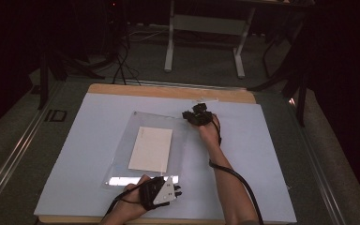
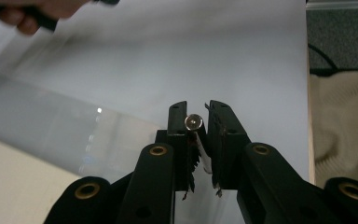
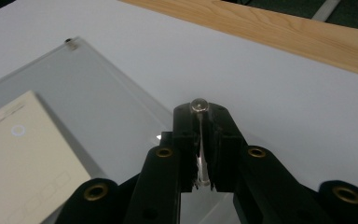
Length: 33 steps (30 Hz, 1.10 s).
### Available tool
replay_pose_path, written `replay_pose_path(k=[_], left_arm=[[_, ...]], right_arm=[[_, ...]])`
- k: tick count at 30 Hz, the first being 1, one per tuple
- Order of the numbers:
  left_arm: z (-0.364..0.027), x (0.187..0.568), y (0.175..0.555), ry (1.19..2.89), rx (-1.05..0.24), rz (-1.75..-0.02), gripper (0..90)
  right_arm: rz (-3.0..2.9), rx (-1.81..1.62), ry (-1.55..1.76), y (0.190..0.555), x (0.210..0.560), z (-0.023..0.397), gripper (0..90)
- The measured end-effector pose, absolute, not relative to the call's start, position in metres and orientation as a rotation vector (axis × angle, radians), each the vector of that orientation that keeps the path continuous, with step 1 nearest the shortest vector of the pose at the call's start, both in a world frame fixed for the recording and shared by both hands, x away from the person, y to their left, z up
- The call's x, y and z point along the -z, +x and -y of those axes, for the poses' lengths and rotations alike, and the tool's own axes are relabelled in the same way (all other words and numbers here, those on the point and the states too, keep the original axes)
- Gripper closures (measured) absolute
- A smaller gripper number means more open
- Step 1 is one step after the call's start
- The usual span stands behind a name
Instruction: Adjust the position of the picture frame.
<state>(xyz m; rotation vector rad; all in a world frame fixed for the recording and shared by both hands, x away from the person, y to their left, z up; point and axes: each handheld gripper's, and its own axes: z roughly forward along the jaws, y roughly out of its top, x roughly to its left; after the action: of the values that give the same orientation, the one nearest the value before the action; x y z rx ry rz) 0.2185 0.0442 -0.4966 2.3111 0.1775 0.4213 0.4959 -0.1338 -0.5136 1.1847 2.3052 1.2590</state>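
A clear acrylic plate lies flat on the white board with a cream card in its middle. My right gripper is at the plate's far right corner. In the right gripper view its jaws are shut on that corner of the plate, with a small round stud at their tips. My left gripper is at the near right corner. Its jaws stand slightly apart, with the plate's edge and a metal stud between them against the left jaw.
The white board covers a wooden table whose bare strip runs along the far side. A white table frame stands on the floor behind. Cream knitted fabric lies past the board's edge in the left gripper view.
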Motion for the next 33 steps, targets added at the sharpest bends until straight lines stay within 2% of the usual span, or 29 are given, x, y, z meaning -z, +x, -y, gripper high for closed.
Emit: replay_pose_path(k=[9,13,17,18,19,21,23,30,33], left_arm=[[0.002,0.499,0.227,2.344,-0.387,-0.085,80.5],[0.008,0.510,0.232,2.357,-0.351,-0.079,81.2],[0.001,0.517,0.237,2.292,-0.282,-0.127,81.0],[0.000,0.517,0.237,2.289,-0.290,-0.136,74.6],[-0.001,0.517,0.237,2.288,-0.293,-0.132,74.6],[-0.009,0.516,0.239,2.283,-0.267,-0.135,65.1],[-0.013,0.516,0.239,2.269,-0.255,-0.144,61.3],[-0.049,0.511,0.248,2.186,-0.199,-0.231,58.9],[-0.060,0.508,0.255,2.189,-0.225,-0.274,58.7]], right_arm=[[-2.351,-1.289,1.144,0.499,0.516,0.092,82.4],[-2.374,-1.286,1.128,0.497,0.522,0.083,82.5],[-2.392,-1.285,1.169,0.498,0.526,0.085,80.8],[-2.403,-1.264,1.143,0.497,0.524,0.084,74.5],[-2.403,-1.264,1.143,0.497,0.524,0.084,74.5],[-2.411,-1.229,1.102,0.494,0.523,0.088,69.1],[-2.409,-1.218,1.087,0.490,0.523,0.093,66.7],[-2.406,-1.215,1.047,0.471,0.520,0.116,63.6],[-2.417,-1.182,1.007,0.461,0.517,0.124,61.5]])
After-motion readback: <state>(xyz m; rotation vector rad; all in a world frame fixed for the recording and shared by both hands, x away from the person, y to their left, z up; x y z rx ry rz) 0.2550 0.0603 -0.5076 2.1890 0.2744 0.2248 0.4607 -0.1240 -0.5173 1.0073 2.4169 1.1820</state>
